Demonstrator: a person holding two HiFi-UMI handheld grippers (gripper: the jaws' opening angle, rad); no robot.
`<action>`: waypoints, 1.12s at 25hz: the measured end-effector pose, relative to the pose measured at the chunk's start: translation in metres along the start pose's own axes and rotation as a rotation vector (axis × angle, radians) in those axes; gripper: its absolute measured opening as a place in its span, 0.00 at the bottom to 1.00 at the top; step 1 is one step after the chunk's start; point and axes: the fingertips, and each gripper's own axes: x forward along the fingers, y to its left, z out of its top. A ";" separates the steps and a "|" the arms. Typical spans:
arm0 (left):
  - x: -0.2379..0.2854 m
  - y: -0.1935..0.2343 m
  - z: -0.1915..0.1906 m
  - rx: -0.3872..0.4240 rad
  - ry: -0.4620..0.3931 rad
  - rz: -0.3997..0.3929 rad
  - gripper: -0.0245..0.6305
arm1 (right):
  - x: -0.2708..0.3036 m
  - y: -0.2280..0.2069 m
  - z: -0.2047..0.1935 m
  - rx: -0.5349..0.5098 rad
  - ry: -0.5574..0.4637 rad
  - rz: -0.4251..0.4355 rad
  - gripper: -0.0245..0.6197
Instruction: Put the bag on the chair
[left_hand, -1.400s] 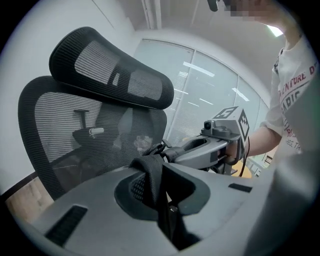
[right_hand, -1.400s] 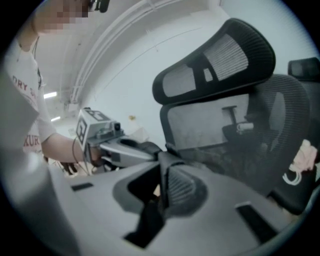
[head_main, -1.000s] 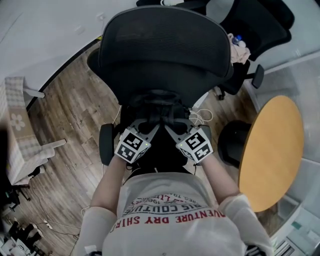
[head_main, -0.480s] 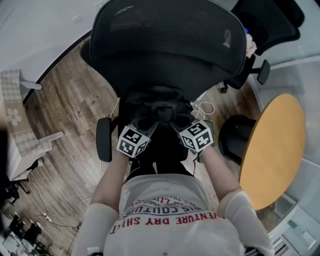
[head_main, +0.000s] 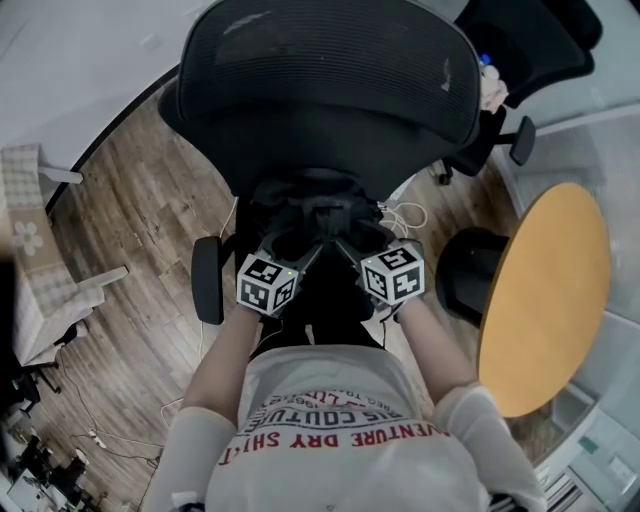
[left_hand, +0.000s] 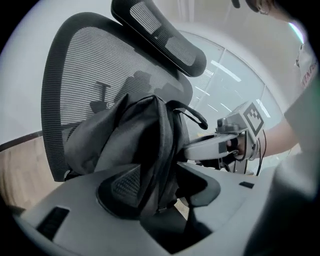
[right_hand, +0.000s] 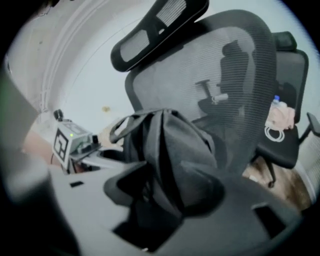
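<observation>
A black backpack (head_main: 310, 215) sits on the seat of the black mesh office chair (head_main: 320, 90) and leans on its backrest. My left gripper (head_main: 298, 252) and right gripper (head_main: 352, 248) reach into the bag's near side from either hand. In the left gripper view the bag (left_hand: 135, 135) fills the middle, and a fold of it hangs between the left gripper's (left_hand: 160, 192) spread jaws, which have just been opening. The right gripper's (right_hand: 162, 192) jaws have also just been opening, and the bag's dark fabric (right_hand: 170, 145) lies loose between them.
A round wooden table (head_main: 545, 300) stands at the right, with a black bin (head_main: 465, 280) beside it. A second black chair (head_main: 520, 50) with small items on it is behind at the right. White cable (head_main: 402, 215) lies by the seat. A checked cushion (head_main: 30, 260) sits at the left.
Both grippers have sunk toward the seat and rolled, bringing the bag down onto it. Their jaws have spread apart around the bag.
</observation>
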 end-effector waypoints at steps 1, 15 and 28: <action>-0.001 -0.003 0.000 -0.012 -0.008 -0.004 0.41 | -0.005 -0.001 0.004 0.007 -0.015 -0.014 0.38; -0.057 -0.028 0.078 0.289 -0.136 0.086 0.30 | -0.071 0.037 0.084 -0.043 -0.256 -0.077 0.24; -0.137 -0.071 0.182 0.351 -0.398 0.031 0.09 | -0.143 0.081 0.156 -0.174 -0.538 -0.127 0.08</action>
